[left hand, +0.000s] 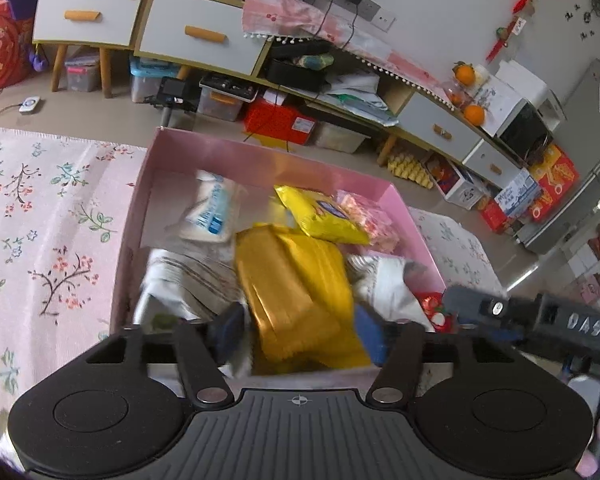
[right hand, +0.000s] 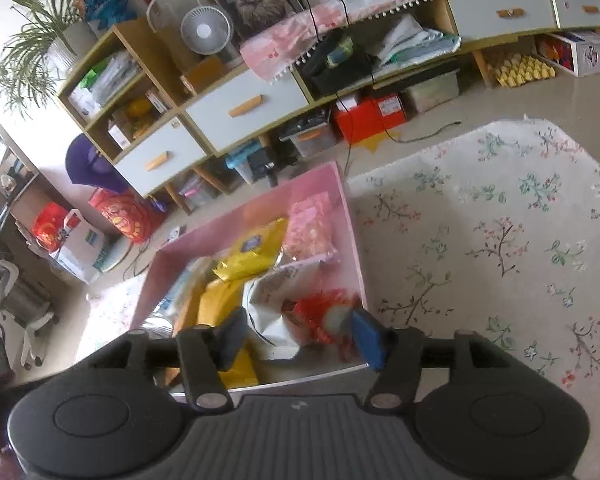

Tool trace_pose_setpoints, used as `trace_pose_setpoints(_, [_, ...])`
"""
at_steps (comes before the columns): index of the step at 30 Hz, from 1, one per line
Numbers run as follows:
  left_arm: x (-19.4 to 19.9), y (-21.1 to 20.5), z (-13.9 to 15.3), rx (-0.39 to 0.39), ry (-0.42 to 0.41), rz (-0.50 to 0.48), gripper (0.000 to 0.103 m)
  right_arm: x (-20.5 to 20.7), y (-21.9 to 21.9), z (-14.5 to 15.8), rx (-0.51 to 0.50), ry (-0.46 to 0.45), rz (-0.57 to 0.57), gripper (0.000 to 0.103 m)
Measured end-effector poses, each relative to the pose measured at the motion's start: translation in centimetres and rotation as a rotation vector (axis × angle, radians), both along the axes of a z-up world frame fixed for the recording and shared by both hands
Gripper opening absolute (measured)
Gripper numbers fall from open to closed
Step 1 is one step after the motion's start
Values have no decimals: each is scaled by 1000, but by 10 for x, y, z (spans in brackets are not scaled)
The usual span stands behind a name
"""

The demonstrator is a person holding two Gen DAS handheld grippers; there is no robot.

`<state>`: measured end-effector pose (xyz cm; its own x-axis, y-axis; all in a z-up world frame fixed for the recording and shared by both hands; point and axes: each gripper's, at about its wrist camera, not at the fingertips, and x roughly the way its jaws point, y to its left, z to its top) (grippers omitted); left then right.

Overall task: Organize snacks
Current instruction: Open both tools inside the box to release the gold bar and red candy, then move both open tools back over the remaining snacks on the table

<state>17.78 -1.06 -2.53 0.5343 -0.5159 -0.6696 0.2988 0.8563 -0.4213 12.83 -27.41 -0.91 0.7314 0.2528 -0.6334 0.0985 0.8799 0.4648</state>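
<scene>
You are working over a floral rug [right hand: 500,240] laid on a pale floor, with a pink box [left hand: 236,156] of snacks sitting on it and a long low cabinet with white drawers [left hand: 198,34] along the wall beyond; storage bins and a red carton [left hand: 280,120] sit under the cabinet. Inside the box, a gold packet [left hand: 296,292] lies along the middle, a yellow bag [left hand: 320,212] toward the far wall, a pink-patterned bag [right hand: 310,228] in the far corner, a white and blue pack [left hand: 212,212] by the far left wall, and a red wrapped snack [right hand: 324,312] near the right wall. The packets are motion-blurred, so their print cannot be read, and the near edge of the box is hidden behind both tools. Your left gripper [left hand: 300,332] hangs over the near end of the gold packet, jaws spread, gripping nothing. Your right gripper [right hand: 300,336] hovers above the red snack and a white bag [right hand: 272,292], jaws likewise spread.
</scene>
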Motion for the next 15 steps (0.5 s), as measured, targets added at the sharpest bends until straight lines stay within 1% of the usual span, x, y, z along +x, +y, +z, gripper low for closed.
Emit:
trace_pose_setpoints(1, [-4, -2, 2, 11, -5, -1, 70, -3, -1, 3, -4, -4, -3, 53])
trace_pose_setpoints(2, [-9, -4, 4, 23, -8, -1, 74, -6, -2, 6, -11, -10, -9, 59])
trace_pose_setpoints(3, [-13, -5, 4, 30, -9, -2, 75, -9, -3, 8, -17, -15, -13, 63])
trace_pose_setpoints(5, [-21, -9, 8, 57, -31, -6, 84, -16, -6, 11, -19, -19, -24, 68])
trace_pose_setpoints(6, [-25, -10, 11, 80, -46, -9, 86, -19, -8, 12, -17, -19, -30, 71])
trace_pose_setpoints(8, [-35, -12, 17, 118, -70, -12, 89, -27, -12, 15, -12, -15, -48, 73])
trace_pose_setpoints(12, [-51, -10, 28, 141, -59, -14, 91, -40, -15, 21, -8, 2, -76, 79])
trace_pose_setpoints(13, [-54, -9, 30, 159, -56, -13, 92, -43, -15, 23, -13, 8, -82, 80])
trace_pose_setpoints(15, [-61, -9, 34, 193, -53, -13, 93, -50, -13, 26, -26, 19, -92, 85])
